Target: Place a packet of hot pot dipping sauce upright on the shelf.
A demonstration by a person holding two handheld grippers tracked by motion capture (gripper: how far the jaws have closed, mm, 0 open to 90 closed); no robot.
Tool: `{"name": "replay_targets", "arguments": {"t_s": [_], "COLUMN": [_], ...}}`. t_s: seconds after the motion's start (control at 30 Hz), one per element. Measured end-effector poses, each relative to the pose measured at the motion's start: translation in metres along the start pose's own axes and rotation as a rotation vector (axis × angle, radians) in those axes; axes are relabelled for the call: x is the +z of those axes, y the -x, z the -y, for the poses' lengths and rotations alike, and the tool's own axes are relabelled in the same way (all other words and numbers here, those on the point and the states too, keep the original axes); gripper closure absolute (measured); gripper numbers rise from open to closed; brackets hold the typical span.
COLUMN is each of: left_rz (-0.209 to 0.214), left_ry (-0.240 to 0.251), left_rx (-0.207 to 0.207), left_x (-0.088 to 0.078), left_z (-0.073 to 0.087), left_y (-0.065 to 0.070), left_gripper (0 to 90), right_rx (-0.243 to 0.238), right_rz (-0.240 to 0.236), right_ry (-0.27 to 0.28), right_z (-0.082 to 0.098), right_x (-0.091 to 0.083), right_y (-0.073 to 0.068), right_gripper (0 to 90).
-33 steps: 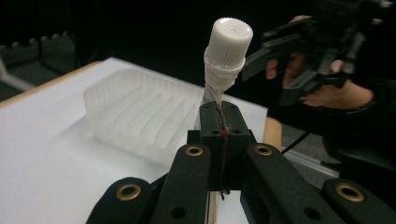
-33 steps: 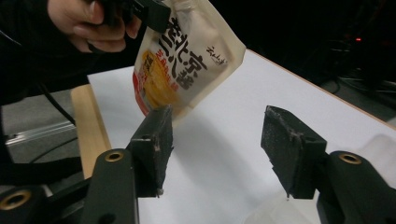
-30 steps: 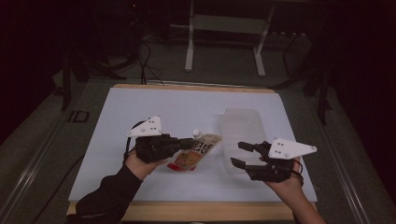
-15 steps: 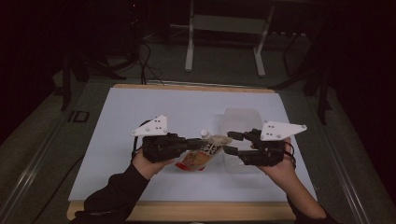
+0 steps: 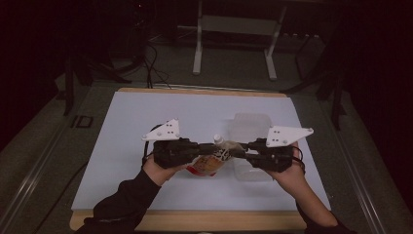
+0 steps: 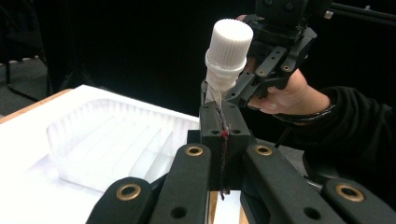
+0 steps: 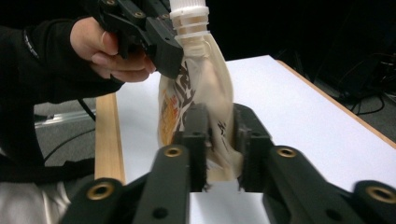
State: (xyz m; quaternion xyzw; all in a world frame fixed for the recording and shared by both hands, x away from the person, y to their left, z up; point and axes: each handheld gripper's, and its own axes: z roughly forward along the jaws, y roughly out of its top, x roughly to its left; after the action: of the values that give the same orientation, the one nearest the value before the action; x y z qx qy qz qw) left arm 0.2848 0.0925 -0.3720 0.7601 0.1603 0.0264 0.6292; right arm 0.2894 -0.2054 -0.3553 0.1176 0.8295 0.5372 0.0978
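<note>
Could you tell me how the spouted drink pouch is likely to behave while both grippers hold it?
The pouch looks soft: its sides crease where the right gripper has just been closing on it, so it will probably sag or fold. The left gripper pinches only a thin edge seam, which might slip. Its rigid white cap seems the stiffest part.

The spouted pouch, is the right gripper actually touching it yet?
Touching. In the right gripper view the right gripper has just been closing, and its pads press into the pouch, denting its sides.
</note>
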Motion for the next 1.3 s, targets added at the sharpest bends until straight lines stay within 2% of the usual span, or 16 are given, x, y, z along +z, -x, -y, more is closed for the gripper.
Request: {"name": "replay_targets", "arguments": {"t_s": [0.1,0.2,0.3,0.43,0.67,0.8,0.9,0.97,1.03,1.1,1.17,1.23,1.3], "left_rz": [0.001,0.008,0.009,0.006,0.004,-0.002,-0.023,-0.044,-0.059,-0.089,-0.100,-0.130,-0.143], "left_ry": [-0.005,-0.003,-0.001,0.011,0.025,0.045,0.064,0.073,0.083,0.095,0.107,0.105,0.089], "left_rx": [-0.011,-0.017,-0.021,-0.022,-0.017,-0.009,-0.010,-0.011,-0.013,-0.014,-0.021,-0.020,-0.008], "left_x": [0.001,0.002,0.004,0.003,0.003,0.003,0.000,-0.002,-0.006,-0.009,-0.013,-0.016,-0.020], "left_z": [0.001,0.003,0.002,0.000,-0.005,-0.009,-0.011,-0.010,-0.008,-0.004,0.000,0.004,0.010], "left_y": [-0.001,-0.002,-0.001,-0.003,-0.006,-0.007,-0.009,-0.011,-0.013,-0.015,-0.017,-0.019,-0.021], "left_gripper": [90.0,90.0,90.0,90.0,89.8,86.2,75.3,61.5,54.8,39.2,31.1,17.8,14.2], "right_rx": [-0.020,-0.040,-0.049,-0.037,-0.076,-0.107,-0.126,-0.125,-0.125,-0.130,-0.125,-0.130,-0.136], "right_rz": [0.006,0.021,0.032,0.032,0.053,0.069,0.088,0.100,0.112,0.124,0.132,0.148,0.159], "right_ry": [-0.018,-0.037,-0.041,-0.038,-0.046,-0.042,-0.045,-0.041,-0.043,-0.052,-0.060,-0.068,-0.083], "right_z": [0.000,-0.001,-0.002,-0.006,-0.018,-0.025,-0.031,-0.034,-0.036,-0.038,-0.040,-0.041,-0.042], "right_x": [0.002,0.002,0.002,-0.001,-0.004,-0.007,-0.012,-0.015,-0.018,-0.022,-0.025,-0.028,-0.031], "right_y": [0.000,-0.001,0.000,0.001,0.004,0.005,0.007,0.011,0.014,0.019,0.024,0.029,0.033], "right_gripper": [87.2,89.1,89.8,90.0,90.0,90.0,90.0,90.0,90.0,90.0,90.0,90.0,90.0]}}
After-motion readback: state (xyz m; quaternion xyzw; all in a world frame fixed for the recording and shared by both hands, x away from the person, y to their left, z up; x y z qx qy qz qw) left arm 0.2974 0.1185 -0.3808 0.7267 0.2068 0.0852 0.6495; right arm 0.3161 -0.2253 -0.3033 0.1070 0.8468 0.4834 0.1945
